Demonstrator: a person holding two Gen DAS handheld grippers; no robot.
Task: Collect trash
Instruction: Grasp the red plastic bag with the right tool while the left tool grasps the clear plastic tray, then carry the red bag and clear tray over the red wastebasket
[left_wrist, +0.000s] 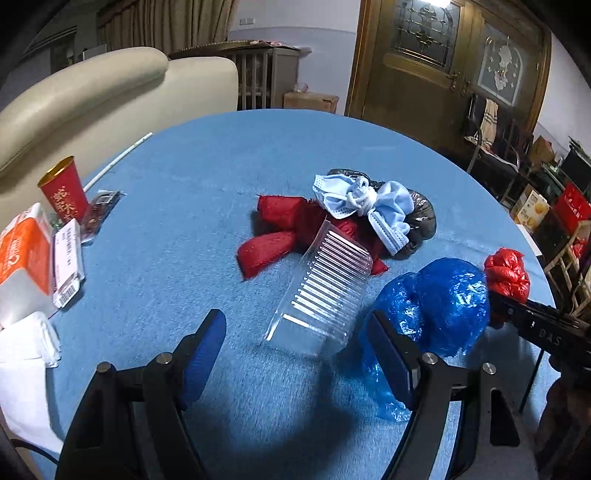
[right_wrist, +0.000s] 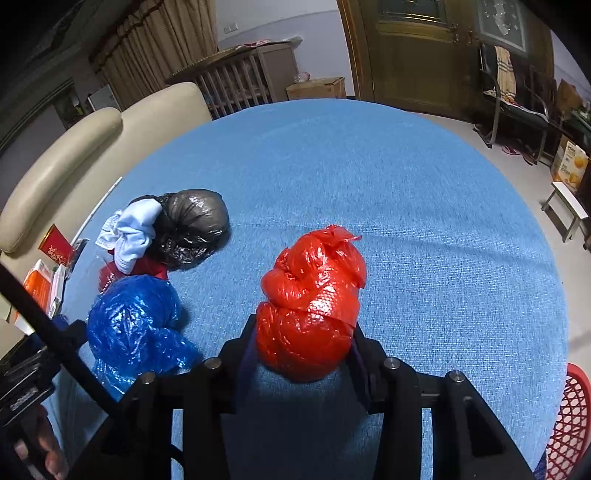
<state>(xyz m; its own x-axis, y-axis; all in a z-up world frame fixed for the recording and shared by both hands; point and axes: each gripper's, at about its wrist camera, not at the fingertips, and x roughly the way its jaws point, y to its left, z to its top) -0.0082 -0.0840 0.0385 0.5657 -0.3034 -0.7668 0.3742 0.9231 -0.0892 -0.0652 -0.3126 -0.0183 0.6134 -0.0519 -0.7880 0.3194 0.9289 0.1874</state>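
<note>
On the blue tablecloth (left_wrist: 184, 221) lies a pile of trash: a clear ribbed plastic cup (left_wrist: 325, 288) on its side, a crumpled blue plastic bag (left_wrist: 436, 306), a red net cloth (left_wrist: 273, 240), a light-blue face mask (left_wrist: 365, 206) and a black plastic bag (left_wrist: 421, 214). My left gripper (left_wrist: 295, 339) is open and empty, just in front of the clear cup. My right gripper (right_wrist: 303, 332) is shut on a crumpled red plastic bag (right_wrist: 314, 295), held above the cloth; it also shows in the left wrist view (left_wrist: 506, 273). The blue bag (right_wrist: 136, 325) lies to its left.
A red paper cup (left_wrist: 64, 192), an orange-white carton (left_wrist: 22, 254), a labelled box (left_wrist: 68, 262), white tissues (left_wrist: 26, 343) and a white straw (left_wrist: 118, 162) sit at the table's left. A red mesh basket (right_wrist: 569, 417) stands at the lower right. A cream sofa (left_wrist: 92, 99) stands behind.
</note>
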